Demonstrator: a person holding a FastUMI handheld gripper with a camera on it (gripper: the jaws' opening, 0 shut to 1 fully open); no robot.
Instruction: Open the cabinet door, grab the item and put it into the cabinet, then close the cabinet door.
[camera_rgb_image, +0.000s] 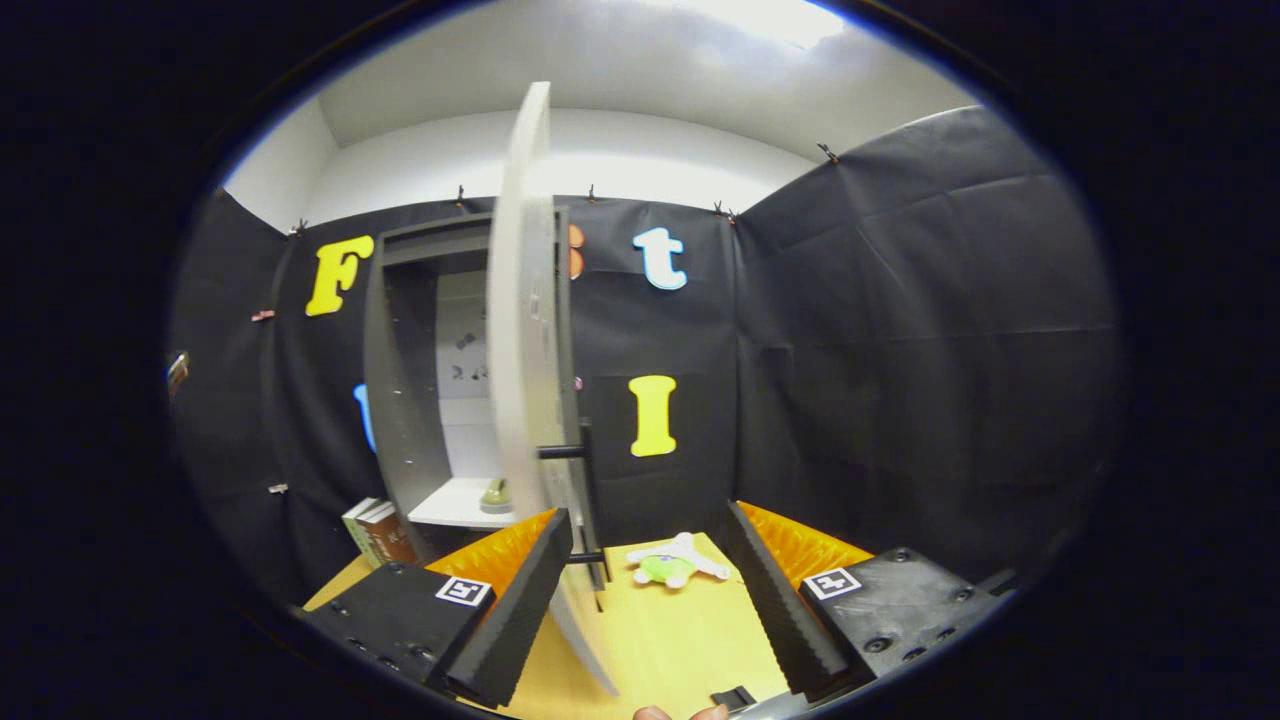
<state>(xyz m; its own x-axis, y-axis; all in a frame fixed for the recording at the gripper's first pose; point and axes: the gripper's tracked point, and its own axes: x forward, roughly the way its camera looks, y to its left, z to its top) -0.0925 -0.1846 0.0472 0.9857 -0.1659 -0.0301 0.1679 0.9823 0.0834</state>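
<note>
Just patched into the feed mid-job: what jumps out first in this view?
The white cabinet door stands swung open edge-on, just beyond the left finger, its dark handle sticking out. A small plush toy lies on the yellow table ahead, between the fingers of the open gripper, which holds nothing.

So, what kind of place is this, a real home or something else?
Probably a staged recording booth, not a real home. Black cloth hangs as walls, clipped up under a white ceiling. A small cabinet with its door open stands on a yellow table, a soft toy lying just beyond the open fingers.
</note>
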